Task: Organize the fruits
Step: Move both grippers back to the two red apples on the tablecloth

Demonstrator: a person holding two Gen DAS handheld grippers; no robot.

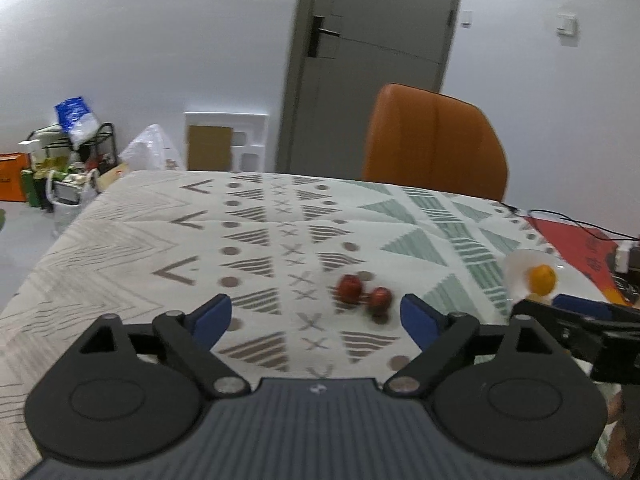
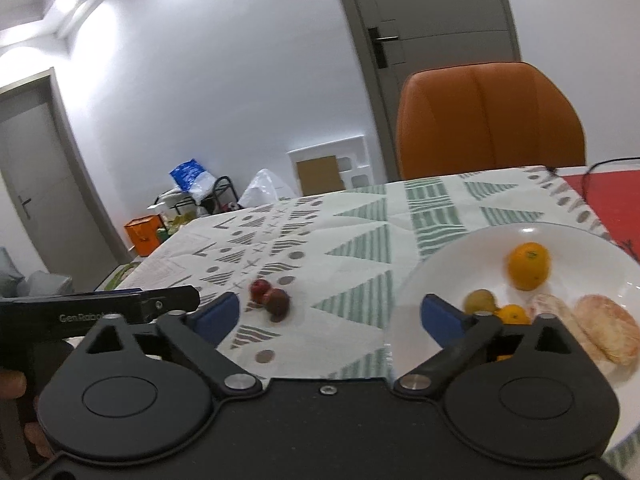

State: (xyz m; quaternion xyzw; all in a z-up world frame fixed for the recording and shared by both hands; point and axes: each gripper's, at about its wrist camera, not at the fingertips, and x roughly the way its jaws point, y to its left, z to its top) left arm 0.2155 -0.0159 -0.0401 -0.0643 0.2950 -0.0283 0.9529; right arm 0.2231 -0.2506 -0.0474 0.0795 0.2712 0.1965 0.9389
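Note:
Two small dark red fruits lie side by side on the patterned tablecloth. They sit just ahead of my left gripper, nearer its right finger. That gripper is open, and nothing is between its blue pads. In the right wrist view the red fruits lie ahead of the left finger of my right gripper, which is open and holds nothing. A white plate to its right holds an orange, a small greenish fruit, a small orange fruit and peeled segments.
An orange chair stands behind the table's far edge, in front of a grey door. A red mat with black cables lies at the table's right. Bags, a rack and boxes clutter the floor at the left.

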